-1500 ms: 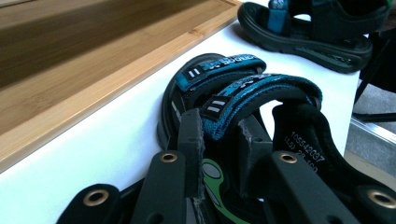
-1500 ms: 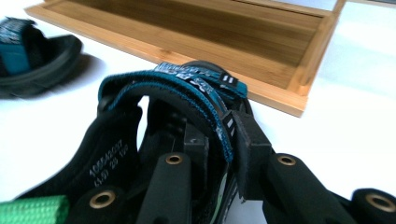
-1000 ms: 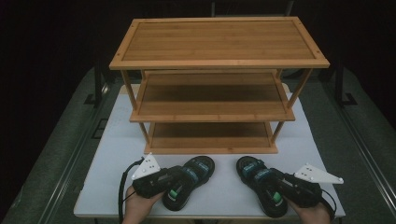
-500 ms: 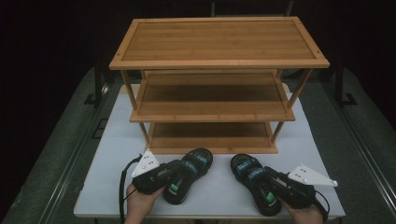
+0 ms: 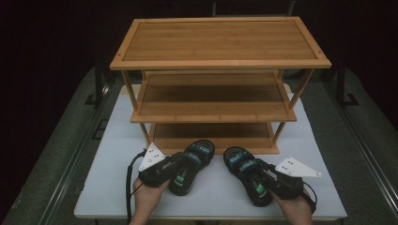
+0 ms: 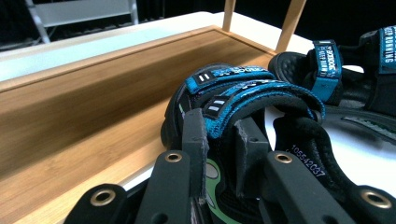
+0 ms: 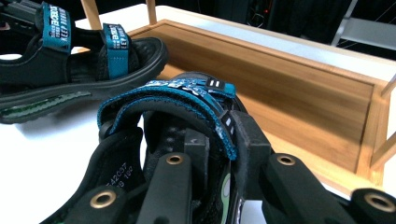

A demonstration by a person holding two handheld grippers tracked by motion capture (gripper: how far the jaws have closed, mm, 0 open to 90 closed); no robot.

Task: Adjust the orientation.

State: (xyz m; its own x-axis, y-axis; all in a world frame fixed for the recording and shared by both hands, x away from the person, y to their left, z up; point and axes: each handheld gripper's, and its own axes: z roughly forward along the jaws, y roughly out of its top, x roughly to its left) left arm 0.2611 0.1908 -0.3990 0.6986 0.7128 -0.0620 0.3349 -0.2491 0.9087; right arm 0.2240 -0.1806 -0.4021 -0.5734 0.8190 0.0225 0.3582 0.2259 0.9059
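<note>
At the near edge of a white table [image 5: 112,187], a person's two hands each work a black two-jaw gripper clamped on a sandal. The left gripper [image 5: 174,165], seen from above with its grey three-cornered plate and trailing cable, has its jaws pinched on the blue strap of the left sandal [image 5: 191,166]; in the left gripper view the gripper [image 6: 223,140] presses the strap [image 6: 243,95] from both sides, one pad inside the shoe and one outside. The right gripper [image 5: 261,177] grips the right sandal [image 5: 247,174] the same way; in the right gripper view the gripper [image 7: 219,140] has its jaws closed on the blue band [image 7: 187,100] above the footbed.

Both sandals are black with blue straps and green-printed insoles. They lie on the table side by side but apart, toes angled toward each other and pointing at the rack. In each gripper view the other sandal shows farther off, the right one [image 6: 345,70] in the left gripper view and the left one [image 7: 70,65] in the right gripper view.

Just beyond the toes stands a three-tier bamboo shoe rack [image 5: 220,42]. Its bottom shelf [image 5: 211,133] sits low, close to the tabletop, directly in front of the sandals, and the middle shelf [image 5: 213,98] and wide top tier rise behind it. Dark floor and metal frames surround the table.
</note>
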